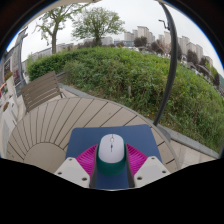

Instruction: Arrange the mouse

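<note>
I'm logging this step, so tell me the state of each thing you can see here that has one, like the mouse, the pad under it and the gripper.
mouse: upright on its base, lying on the mouse pad between the fingers.
mouse pad: flat on the slatted table.
gripper: open, one finger either side of the mouse.
slatted table: bears the pad.

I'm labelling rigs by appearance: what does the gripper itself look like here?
The gripper has two pale, whitish fingers, blocky and angular in shape. Each carries a magenta pad on its inner face, ridged with fine diagonal lines. No cables, printed markings, hand or sleeve show in this view.
</note>
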Demonstrator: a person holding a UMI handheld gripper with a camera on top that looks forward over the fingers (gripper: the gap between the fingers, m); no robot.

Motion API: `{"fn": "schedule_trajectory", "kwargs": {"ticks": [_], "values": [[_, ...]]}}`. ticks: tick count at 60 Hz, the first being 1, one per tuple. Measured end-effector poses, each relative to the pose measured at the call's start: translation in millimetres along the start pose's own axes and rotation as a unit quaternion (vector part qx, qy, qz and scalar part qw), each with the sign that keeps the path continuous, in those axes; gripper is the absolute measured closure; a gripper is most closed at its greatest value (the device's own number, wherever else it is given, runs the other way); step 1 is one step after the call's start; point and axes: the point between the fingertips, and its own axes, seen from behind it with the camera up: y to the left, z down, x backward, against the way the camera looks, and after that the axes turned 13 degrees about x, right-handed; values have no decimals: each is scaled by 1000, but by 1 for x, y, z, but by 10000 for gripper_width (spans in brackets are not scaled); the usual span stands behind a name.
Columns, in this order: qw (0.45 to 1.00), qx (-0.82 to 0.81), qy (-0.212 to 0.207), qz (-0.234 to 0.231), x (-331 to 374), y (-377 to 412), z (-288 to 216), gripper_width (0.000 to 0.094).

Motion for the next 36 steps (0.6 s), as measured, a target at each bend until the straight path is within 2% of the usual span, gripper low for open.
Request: {"fn": "schedule_trajectory", "kwargs": {"ticks": [5, 9, 10, 13, 14, 16, 28, 36], "values": [[1000, -12, 13, 3, -15, -13, 17, 462], [1000, -13, -4, 3, -12, -13, 13, 403], [1000, -13, 0, 7, -11, -15, 16, 368], [1000, -11, 13, 25, -4, -20, 22, 111], [999, -10, 16, 29, 0, -20, 23, 71], [999, -8, 22, 26, 10, -16, 25, 103], [998, 3, 63, -22, 154, 33, 54, 93], [996, 8, 87, -33, 244, 66, 90, 91]]}}
